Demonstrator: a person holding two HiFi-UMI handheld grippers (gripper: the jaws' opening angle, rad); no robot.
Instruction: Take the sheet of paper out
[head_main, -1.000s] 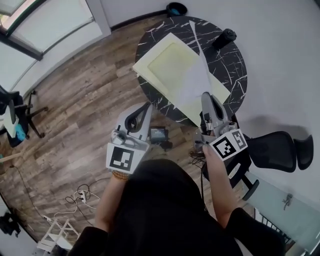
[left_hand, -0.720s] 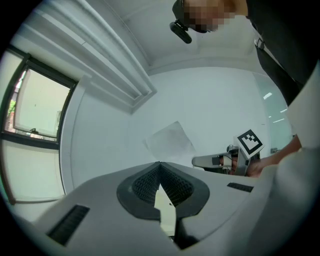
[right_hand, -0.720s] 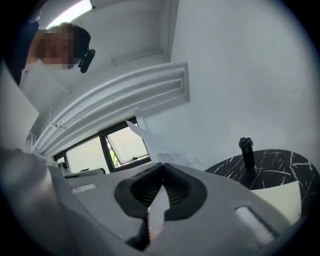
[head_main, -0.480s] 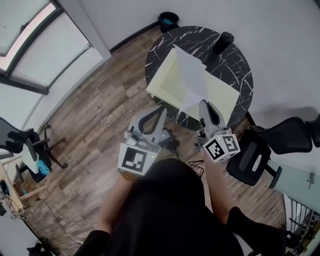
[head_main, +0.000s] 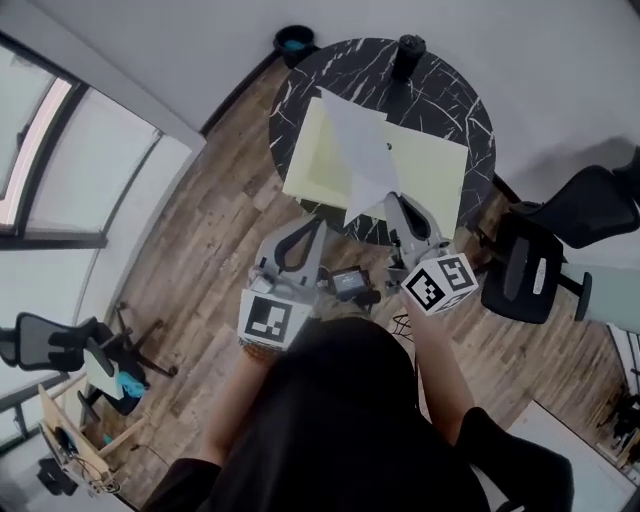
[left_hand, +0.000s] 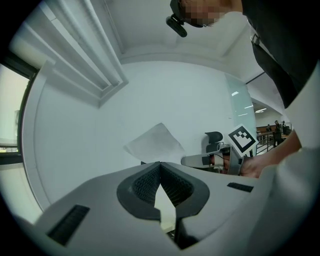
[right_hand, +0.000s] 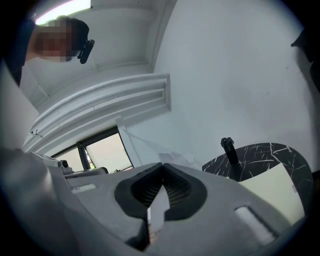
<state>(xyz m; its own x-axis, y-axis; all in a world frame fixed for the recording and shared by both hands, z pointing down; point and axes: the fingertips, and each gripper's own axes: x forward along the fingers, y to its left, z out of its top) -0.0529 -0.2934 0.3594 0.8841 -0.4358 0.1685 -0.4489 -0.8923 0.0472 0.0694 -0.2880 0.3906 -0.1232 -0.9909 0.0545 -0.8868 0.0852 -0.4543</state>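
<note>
**Lifted off the table: sheet of paper (head_main: 360, 150) now hangs from the right gripper (head_main: 393, 200)**

Compared with a second ago, the sheet has swung round. Then it lay long and narrow across the pale yellow folder (head_main: 430, 170); now it shows me its broad white face, raised above that folder. From the left gripper view I see it standing up in the air against the wall, above the right gripper, so I judge it free of the folder and not just slid along it. For the task, that reads as the taking-out nearly or wholly done. What I would still want is to carry the sheet away from the table (head_main: 450, 110) and put it down.

The sheet itself is plain white and thin, with a soft bend across it and one corner pointing up and away from me. Its near corner is pinched in the right gripper, whose jaws are closed on it; a white sliver of paper shows between the pads in that gripper's own view. Held by one corner like this, I expect it to flop and swing with any quick move.

The left gripper (head_main: 318, 222) has come in closer to the near edge of the table. Its jaws meet at the tips and I see nothing gripped in them. The folder lies flat on the table, and a dark bottle (head_main: 409, 50) stands at the far rim, well apart from the sheet.
</note>
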